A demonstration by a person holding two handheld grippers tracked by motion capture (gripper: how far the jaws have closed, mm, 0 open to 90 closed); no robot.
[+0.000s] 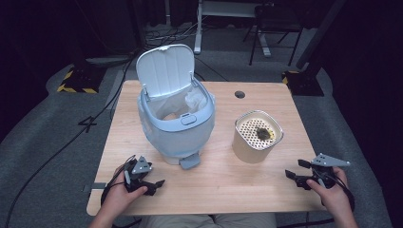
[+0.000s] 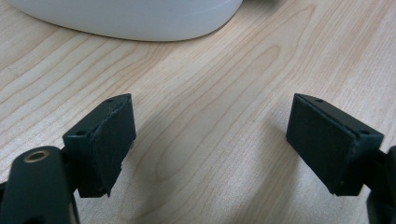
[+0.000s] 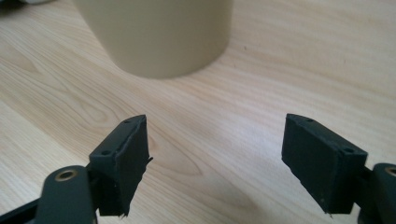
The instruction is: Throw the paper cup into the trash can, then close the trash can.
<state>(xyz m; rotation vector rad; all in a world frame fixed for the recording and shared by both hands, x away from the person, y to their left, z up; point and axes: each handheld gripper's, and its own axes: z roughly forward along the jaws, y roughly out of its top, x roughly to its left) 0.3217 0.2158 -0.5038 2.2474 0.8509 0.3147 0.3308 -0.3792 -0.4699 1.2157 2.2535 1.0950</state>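
A pale blue-grey bin (image 1: 176,126) with its lid (image 1: 165,70) flipped up stands mid-table; a white liner bag shows inside. To its right sits a beige container (image 1: 256,137) whose perforated top carries a dark clump (image 1: 263,134). My left gripper (image 1: 154,183) rests near the front left edge, open and empty; in the left gripper view (image 2: 210,140) the bin's base (image 2: 140,21) lies ahead. My right gripper (image 1: 293,173) sits low at the front right, open with nothing between its pads; in the right gripper view (image 3: 215,156) the beige container (image 3: 159,32) is just ahead.
The wooden table (image 1: 214,190) has a round cable hole (image 1: 240,94) near its far edge. Cables, a desk frame and a chair stand on the grey floor behind. Bare wood lies between the two grippers along the front edge.
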